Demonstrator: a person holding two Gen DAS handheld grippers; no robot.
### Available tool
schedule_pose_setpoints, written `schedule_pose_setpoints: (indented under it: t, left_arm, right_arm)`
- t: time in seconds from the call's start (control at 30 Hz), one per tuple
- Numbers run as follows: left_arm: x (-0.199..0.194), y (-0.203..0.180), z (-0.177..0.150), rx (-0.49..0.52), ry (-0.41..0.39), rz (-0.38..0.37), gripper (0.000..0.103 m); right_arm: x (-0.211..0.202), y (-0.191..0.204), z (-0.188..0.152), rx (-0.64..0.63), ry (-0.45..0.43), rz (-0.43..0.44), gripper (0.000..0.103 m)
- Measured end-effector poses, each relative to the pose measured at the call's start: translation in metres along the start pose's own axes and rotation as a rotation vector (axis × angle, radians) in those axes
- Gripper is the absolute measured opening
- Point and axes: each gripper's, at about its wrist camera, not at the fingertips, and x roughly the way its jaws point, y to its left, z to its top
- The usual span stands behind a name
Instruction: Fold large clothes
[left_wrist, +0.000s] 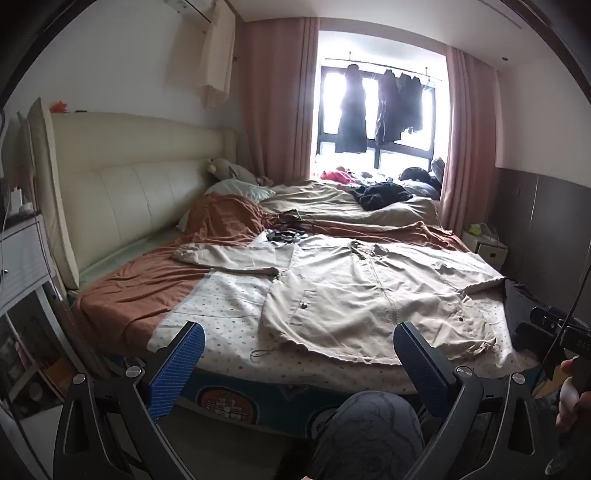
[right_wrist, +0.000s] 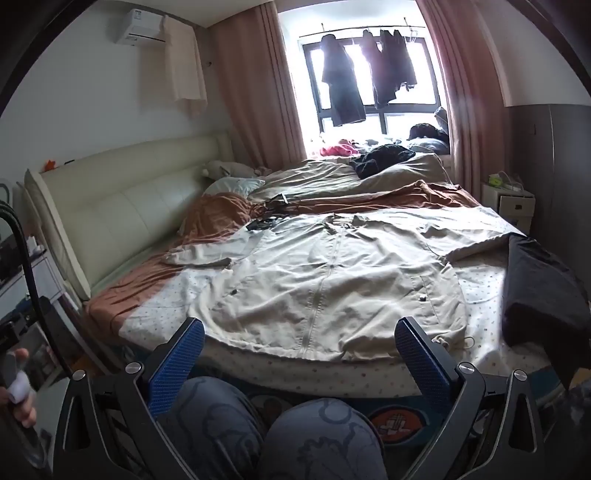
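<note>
beige jacket (right_wrist: 325, 273) flat on bed (right_wrist: 258, 373), zip up — left gripper (left_wrist: 299, 343), right gripper (right_wrist: 299, 339) both spread wide, empty

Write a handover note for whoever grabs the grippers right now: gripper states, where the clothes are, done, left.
Left gripper: open, empty, short of the bed edge.
Right gripper: open, empty, also short of the bed.
Beige jacket: spread flat on the dotted sheet, zipped front up, hem nearest you, sleeves out to both sides.
Dark garment: at the right bed edge, beside the jacket's right sleeve, partly draped over the side.
Done: jacket laid out only; no fold yet.
Left: fold sleeves in, fold the body; likely the dark garment next.
</note>
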Motion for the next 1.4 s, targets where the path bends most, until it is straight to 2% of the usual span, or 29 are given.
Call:
schedule_pose_setpoints:
  t: [0.53,1.13,1.4]
  left_arm:
    - [-0.002,-0.001,-0.002,0.013,0.018,0.002,0.102]
    - [-0.006,0.001,-0.006,0.006,0.002,0.011,0.102]
    - [-0.010,0.008,-0.009,-0.017,-0.006,-0.008,0.102]
  right_arm:
    - [0.000,0.001,-0.004,-0.002,0.004,0.000,0.103]
    - [0.005,0.011,-0.009,-0.002,0.000,-0.008,0.103]
    - [0.002,0.014,-0.011,0.006,-0.001,-0.019,0.103]
